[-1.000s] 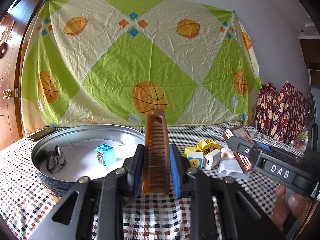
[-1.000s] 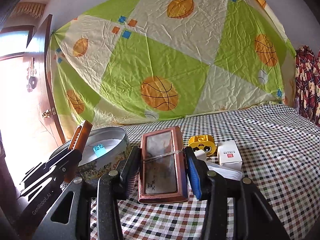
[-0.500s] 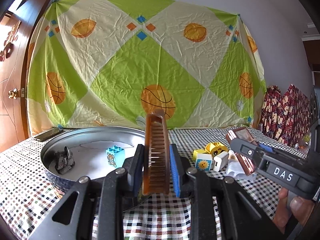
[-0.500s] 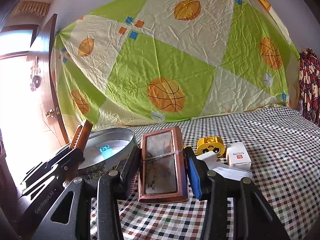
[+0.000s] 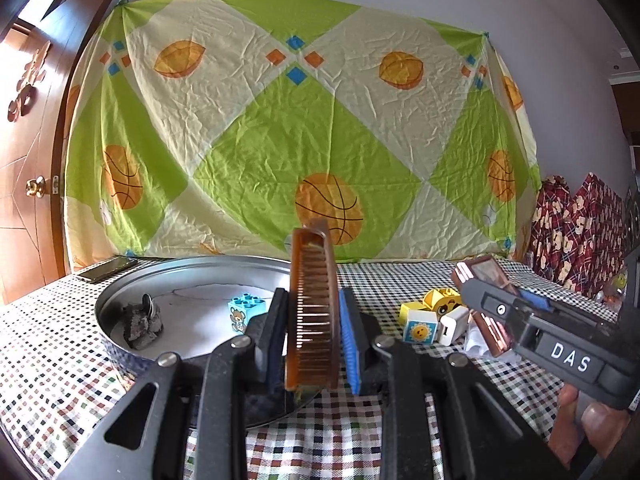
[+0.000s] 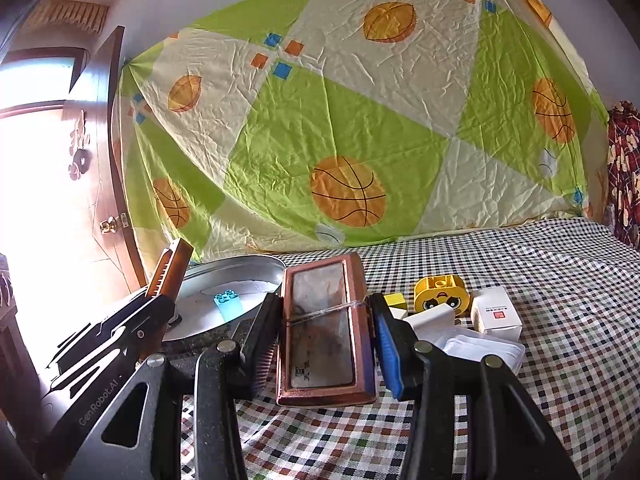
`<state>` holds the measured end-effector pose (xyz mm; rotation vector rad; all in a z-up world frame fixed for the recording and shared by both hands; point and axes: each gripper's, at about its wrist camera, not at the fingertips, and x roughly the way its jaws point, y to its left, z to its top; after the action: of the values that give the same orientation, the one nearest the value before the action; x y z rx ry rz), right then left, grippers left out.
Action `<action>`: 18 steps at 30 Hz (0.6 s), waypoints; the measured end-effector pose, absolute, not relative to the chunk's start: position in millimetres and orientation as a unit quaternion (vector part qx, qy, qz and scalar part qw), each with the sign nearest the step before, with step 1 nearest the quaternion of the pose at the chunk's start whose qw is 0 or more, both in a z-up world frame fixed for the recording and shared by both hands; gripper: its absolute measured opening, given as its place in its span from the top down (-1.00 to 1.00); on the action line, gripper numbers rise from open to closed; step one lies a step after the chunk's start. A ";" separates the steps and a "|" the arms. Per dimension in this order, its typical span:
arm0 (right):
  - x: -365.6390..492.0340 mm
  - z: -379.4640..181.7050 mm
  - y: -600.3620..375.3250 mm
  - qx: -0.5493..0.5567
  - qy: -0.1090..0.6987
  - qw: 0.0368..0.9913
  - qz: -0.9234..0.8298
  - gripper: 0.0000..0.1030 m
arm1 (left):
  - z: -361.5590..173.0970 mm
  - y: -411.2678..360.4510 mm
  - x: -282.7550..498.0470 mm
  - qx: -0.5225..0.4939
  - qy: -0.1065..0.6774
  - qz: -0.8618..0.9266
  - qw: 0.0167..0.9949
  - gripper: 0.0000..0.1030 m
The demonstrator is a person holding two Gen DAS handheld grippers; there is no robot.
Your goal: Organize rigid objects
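Left wrist: comb (image 5: 312, 308) in left tool (image 5: 314, 344) hides tin's (image 5: 120, 296) rim.

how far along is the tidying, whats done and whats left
Done: a blue toy block and a dark grey lump lie in the round metal tin. In hand: left gripper holds a brown comb; right gripper a copper-framed case. Left: yellow toy blocks and white boxes.

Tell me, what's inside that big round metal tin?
Inside the tin lie a blue toy block with a bear picture and a grey lumpy thing. The tongs holding the comb cover its near right part.
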<state>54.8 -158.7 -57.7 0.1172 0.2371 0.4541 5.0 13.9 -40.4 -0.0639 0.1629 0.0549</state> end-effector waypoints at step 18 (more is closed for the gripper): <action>51.9 -58.0 -133.5 0.041 0.118 0.961 0.247 0.08 | -40.1 37.9 2.9 -0.050 0.081 0.050 0.994 0.54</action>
<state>51.9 -133.5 -58.0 0.0831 0.2396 0.4999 2.9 37.9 -40.1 -0.0998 0.1624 0.1001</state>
